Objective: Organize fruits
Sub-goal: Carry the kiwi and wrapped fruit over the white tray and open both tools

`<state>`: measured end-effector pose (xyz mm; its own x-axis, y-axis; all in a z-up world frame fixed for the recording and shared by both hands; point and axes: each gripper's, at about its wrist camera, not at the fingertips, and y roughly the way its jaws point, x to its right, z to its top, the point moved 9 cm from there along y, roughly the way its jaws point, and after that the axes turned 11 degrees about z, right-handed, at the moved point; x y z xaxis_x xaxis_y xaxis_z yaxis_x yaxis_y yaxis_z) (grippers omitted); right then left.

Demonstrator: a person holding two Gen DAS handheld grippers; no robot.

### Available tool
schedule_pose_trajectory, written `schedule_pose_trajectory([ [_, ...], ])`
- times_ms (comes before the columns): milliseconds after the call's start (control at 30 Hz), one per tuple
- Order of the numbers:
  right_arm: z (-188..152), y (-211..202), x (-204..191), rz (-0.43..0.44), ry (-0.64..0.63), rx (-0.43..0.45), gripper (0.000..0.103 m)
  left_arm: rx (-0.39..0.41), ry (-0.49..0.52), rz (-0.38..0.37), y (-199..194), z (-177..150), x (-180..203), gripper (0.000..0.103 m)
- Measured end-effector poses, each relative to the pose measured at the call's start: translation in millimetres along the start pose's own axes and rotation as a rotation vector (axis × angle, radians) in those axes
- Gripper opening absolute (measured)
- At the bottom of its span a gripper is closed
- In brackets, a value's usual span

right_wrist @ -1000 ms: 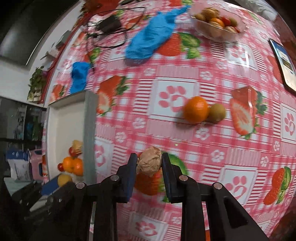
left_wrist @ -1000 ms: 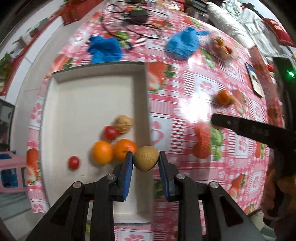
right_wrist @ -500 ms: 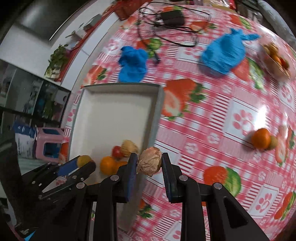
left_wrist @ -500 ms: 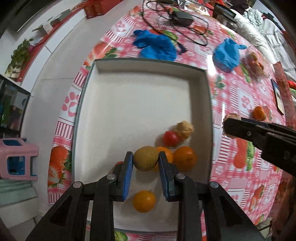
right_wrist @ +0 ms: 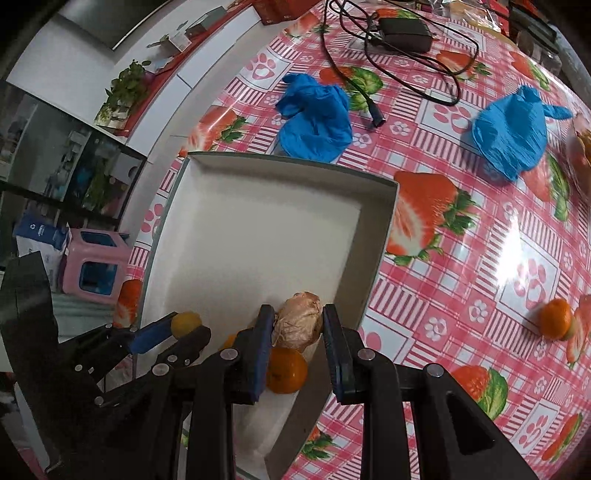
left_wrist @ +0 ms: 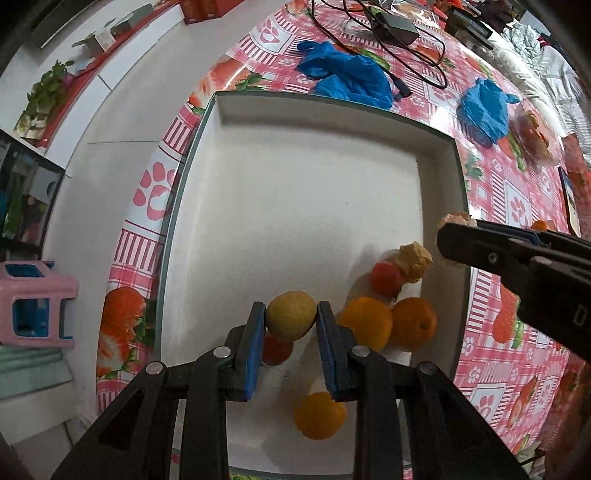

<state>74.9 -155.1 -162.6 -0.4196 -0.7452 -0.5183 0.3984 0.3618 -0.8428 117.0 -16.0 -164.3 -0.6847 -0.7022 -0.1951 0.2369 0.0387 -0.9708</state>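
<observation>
- Left claw [left_wrist: 291, 320]: pinching a yellow-green round fruit [left_wrist: 291, 320] between its blue pads, held over the near part of the white tray [left_wrist: 295, 110].
- Right claw [right_wrist: 298, 325]: pinching a wrinkled brown walnut [right_wrist: 298, 325], positioned over the tray's near right corner, just inside its right wall.
- In the left wrist view, the right claw enters from the right, with the walnut showing at its tip [left_wrist: 456, 219] above the tray's right wall.
- Tray contents, left wrist view: two oranges [left_wrist: 388, 325] touching each other, a red cherry tomato [left_wrist: 386, 278] just behind them, a second walnut [left_wrist: 413, 256] touching that tomato, another red tomato [left_wrist: 275, 349] partly hidden under the left claw, and a lone orange [left_wrist: 319, 415] near the front edge.
- Worktop [right_wrist: 461, 229], under a pink strawberry-print cloth: one orange [right_wrist: 556, 319] lies loose, well apart from the tray.
- Two crumpled blue gloves [right_wrist: 317, 118] lie beyond the tray's far wall, beside a black cable and adapter [right_wrist: 404, 29].
</observation>
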Motion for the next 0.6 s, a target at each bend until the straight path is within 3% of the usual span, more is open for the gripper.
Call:
schedule_pose_trajectory([
  [600,11,13,0,-0.02,-0.018,-0.014,0.029,-0.008,0.006,0.001,9,11,4,0.03],
])
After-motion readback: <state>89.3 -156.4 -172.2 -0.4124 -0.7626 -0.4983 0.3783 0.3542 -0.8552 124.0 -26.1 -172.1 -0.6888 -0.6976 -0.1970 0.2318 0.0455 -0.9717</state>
